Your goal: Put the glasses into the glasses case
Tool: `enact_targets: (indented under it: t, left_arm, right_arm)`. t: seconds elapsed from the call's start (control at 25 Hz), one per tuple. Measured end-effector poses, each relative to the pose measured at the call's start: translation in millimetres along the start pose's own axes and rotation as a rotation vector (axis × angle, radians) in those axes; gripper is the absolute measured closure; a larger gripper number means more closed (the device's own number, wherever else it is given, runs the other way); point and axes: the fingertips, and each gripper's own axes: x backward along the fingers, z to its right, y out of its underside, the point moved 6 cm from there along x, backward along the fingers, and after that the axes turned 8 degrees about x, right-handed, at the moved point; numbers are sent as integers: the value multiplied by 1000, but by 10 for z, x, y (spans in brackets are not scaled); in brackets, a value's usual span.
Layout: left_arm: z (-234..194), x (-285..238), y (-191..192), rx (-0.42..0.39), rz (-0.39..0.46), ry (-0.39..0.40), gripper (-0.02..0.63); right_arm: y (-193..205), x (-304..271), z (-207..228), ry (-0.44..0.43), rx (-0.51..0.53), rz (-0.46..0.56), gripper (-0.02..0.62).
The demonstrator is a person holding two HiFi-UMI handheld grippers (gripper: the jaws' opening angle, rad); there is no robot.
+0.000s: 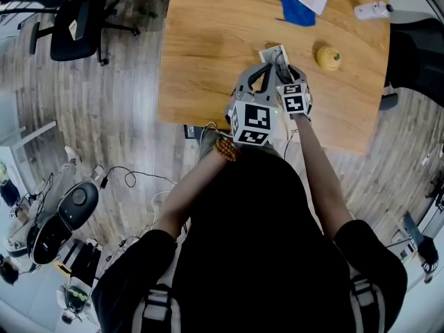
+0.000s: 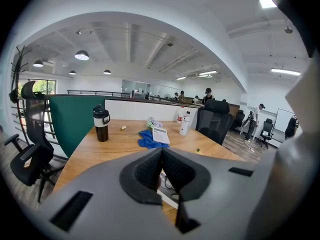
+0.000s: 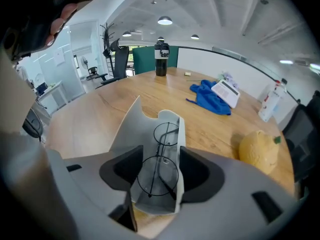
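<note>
**Colleague:** What's the room like from where you sit?

**Me:** I see an open office with a grey plank floor (image 1: 125, 96), a black office chair (image 1: 80, 19), a green partition (image 2: 75, 121) and ceiling lamps (image 2: 82, 55). I'm working on a wooden tabletop (image 3: 115, 104). Across it lies a blue cloth (image 3: 210, 98) with a white booklet (image 3: 226, 91) on its edge. A black flask (image 3: 160, 51) stands at the far edge, and a yellow fruit (image 3: 258, 150) sits nearer, off to the right.

**Colleague:** And the grippers?

**Me:** My right hand-held gripper (image 3: 160, 156) points down at the white glasses case (image 3: 174, 126), with its jaws well apart, one on each side of it. One pad lies against the case wall, but I can't tell whether it squeezes. The glasses (image 3: 161, 149) lie inside the open case, one lens behind the other along its length, and the flap stands open to the left. My left hand-held gripper (image 2: 161, 151) has its jaws closed together on nothing. It sits just beside the right one, over the near part of the tabletop.
</note>
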Motion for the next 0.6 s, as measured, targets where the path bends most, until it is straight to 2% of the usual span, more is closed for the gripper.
enact_targets:
  t: [0.08,0.16,0.28,0.36,0.4,0.48,0.6]
  left_arm:
    - [-17,9,13,0,-2,-5,587]
    - [-10,8,31,-2,-5,-7,587]
    - [-6,5,44,-9,-9,-3,588]
    - [-8,-2,42,-11,-12,2,586]
    - [-7,-4,38,-12,-12,4,588]
    - [-4,-9,31,-12,-12,5,588]
    - [0,-30,18,-14,-12,4,588]
  right_arm:
    - [-52,35,-4,17,19,12,350]
    - [-91,129,7,42,3,35,377]
    - [-30,187,-84,2,-53,26,379]
    - [57,137,-158,-25,-50,-6,379]
    - [90,113,-176,-28,-41,-20,399]
    - [114,85,-183,-34,-36,-34,382]
    - [19,124,-117,-21,-46,3,376]
